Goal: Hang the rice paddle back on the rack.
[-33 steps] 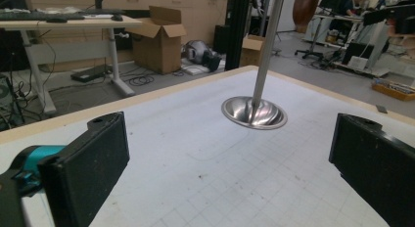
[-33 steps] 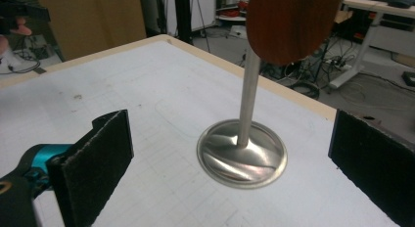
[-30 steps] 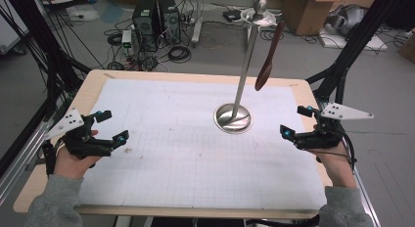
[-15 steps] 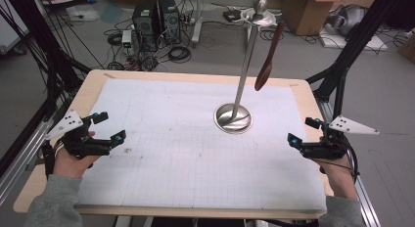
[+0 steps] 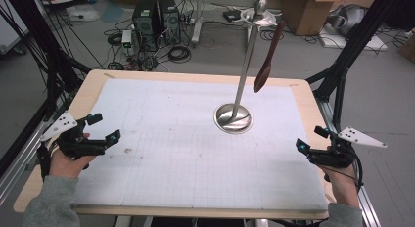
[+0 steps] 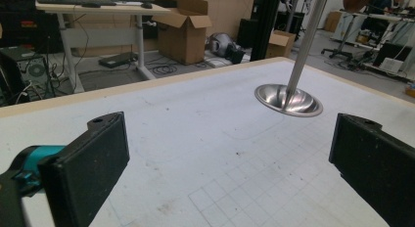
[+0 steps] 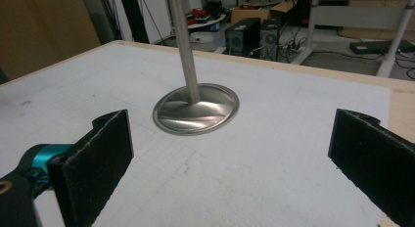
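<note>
A steel stand (image 5: 234, 118) with a round base and a tall pole rises from the white gridded mat (image 5: 186, 148), right of centre. A brown wooden spoon (image 5: 266, 58) hangs from a hook at the stand's top. My left gripper (image 5: 104, 128) sits open near the mat's left edge, held by a hand in a grey sleeve. My right gripper (image 5: 307, 147) is open at the mat's right edge. In both gripper views the black jaws stand wide apart, empty, aimed at the stand's base (image 6: 288, 99) (image 7: 195, 109).
The mat lies on a wooden table (image 5: 303, 97) framed by black struts. Beyond the far edge, on the floor, are computer towers (image 5: 156, 19), cables and cardboard boxes (image 5: 306, 11). A desk (image 6: 93, 11) and box show behind in the left gripper view.
My right gripper has moved back toward the near right edge of the mat. My left gripper has stayed close to the same place. The stand and spoon have not moved.
</note>
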{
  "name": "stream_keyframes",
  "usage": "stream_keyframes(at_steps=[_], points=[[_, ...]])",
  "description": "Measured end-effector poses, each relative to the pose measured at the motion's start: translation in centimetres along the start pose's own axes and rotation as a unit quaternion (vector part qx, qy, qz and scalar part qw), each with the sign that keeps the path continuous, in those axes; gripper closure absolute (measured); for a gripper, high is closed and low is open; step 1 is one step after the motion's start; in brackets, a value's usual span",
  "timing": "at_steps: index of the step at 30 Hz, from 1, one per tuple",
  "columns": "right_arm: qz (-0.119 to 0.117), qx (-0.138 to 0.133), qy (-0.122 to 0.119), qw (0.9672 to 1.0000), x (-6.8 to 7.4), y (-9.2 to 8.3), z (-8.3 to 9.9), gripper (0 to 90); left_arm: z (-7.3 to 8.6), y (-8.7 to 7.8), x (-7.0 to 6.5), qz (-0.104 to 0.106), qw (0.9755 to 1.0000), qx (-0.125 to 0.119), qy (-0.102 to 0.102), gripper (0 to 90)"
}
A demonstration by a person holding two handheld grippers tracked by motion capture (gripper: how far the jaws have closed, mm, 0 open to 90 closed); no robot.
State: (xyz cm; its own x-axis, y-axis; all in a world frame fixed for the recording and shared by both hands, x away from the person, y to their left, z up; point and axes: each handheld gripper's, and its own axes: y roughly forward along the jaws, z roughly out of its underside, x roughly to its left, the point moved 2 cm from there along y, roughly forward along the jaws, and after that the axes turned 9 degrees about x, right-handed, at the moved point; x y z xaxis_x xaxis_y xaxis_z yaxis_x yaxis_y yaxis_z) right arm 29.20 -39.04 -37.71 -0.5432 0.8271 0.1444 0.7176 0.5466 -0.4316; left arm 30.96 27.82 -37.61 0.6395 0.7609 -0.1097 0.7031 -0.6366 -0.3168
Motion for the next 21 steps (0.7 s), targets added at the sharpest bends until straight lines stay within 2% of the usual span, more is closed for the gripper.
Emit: stream_keyframes(at_steps=[3, 8, 9, 10, 13, 15, 21], points=[[0.007, -0.004, 0.010, 0.9999, -0.6, -0.4, 0.7, 1.8, 0.1, 0.0, 0.1, 0.000, 1.0000, 0.002, -0.001, 1.8], [0.013, -0.007, 0.014, 0.9998, -0.9, -0.8, 1.2, 1.8, 0.2, -0.1, 0.2, -0.001, 1.0000, 0.001, -0.003, 1.8], [0.018, -0.006, 0.015, 0.9997, -1.1, -0.9, 1.3, 1.8, 0.2, -0.1, 0.2, -0.001, 1.0000, 0.001, -0.003, 1.8], [0.032, -0.003, 0.019, 0.9993, -1.3, -1.1, 1.6, 1.8, 0.2, -0.2, 0.2, -0.002, 1.0000, 0.000, -0.004, 1.8], [0.038, -0.009, 0.019, 0.9990, -1.7, -1.3, 1.9, 1.8, 0.2, -0.3, 0.4, -0.005, 1.0000, 0.000, -0.002, 1.8], [0.054, -0.013, 0.027, 0.9981, -2.1, -1.8, 2.3, 1.8, 0.3, -0.4, 0.4, -0.007, 1.0000, 0.000, -0.003, 1.8], [0.064, -0.019, 0.032, 0.9972, -2.6, -2.4, 2.9, 1.9, 0.5, -0.6, 0.6, -0.016, 0.9999, 0.001, -0.004, 1.8]])
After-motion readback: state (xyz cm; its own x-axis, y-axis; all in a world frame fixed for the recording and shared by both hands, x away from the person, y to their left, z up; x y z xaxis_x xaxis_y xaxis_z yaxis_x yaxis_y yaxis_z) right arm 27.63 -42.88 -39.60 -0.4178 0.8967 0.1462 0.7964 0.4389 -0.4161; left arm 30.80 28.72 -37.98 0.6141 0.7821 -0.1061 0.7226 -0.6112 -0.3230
